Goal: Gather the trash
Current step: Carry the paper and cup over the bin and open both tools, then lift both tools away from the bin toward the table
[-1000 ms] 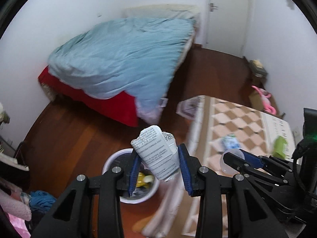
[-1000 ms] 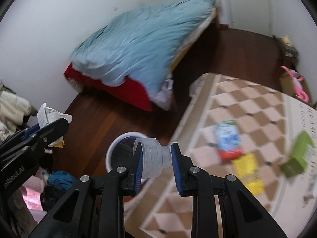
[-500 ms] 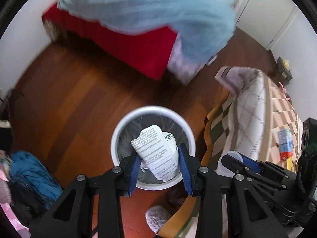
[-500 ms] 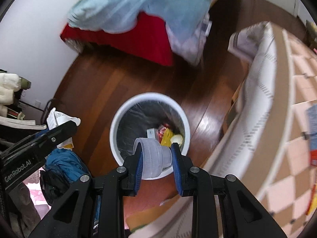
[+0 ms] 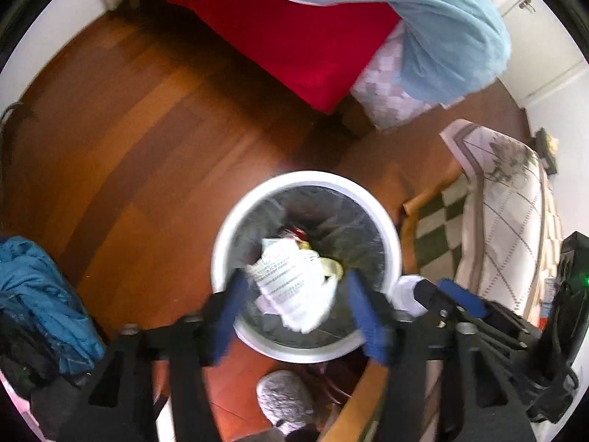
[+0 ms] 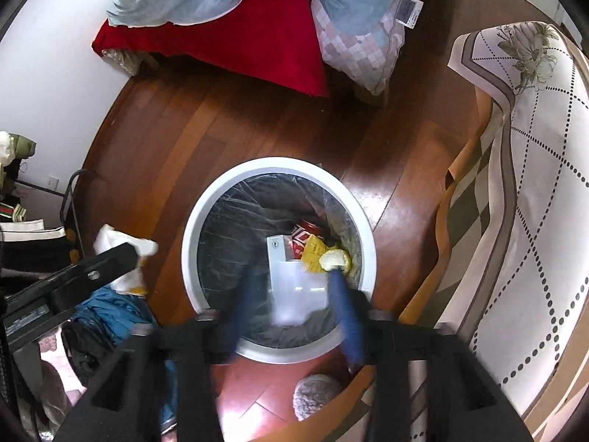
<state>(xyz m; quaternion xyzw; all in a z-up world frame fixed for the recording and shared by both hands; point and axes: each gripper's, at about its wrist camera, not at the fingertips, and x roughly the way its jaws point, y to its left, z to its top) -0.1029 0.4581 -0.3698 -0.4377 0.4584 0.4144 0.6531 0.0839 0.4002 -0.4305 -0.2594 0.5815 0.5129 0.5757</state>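
Paper wad: light, crushable, over bin; left gripper jaws spread. Cup: light, slippery; right gripper jaws released.

The bin is standing on the floor between the bed behind it and the draped table to its right, trash lying inside.

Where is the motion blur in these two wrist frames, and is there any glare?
Left wrist view: the left gripper fingers and the printed paper wad are smeared; the bin rim is soft too. Right wrist view: the right gripper fingers and the clear plastic cup are blurred, while floor and bedding stay sharp; glare streaks the wooden floor beside the bin.
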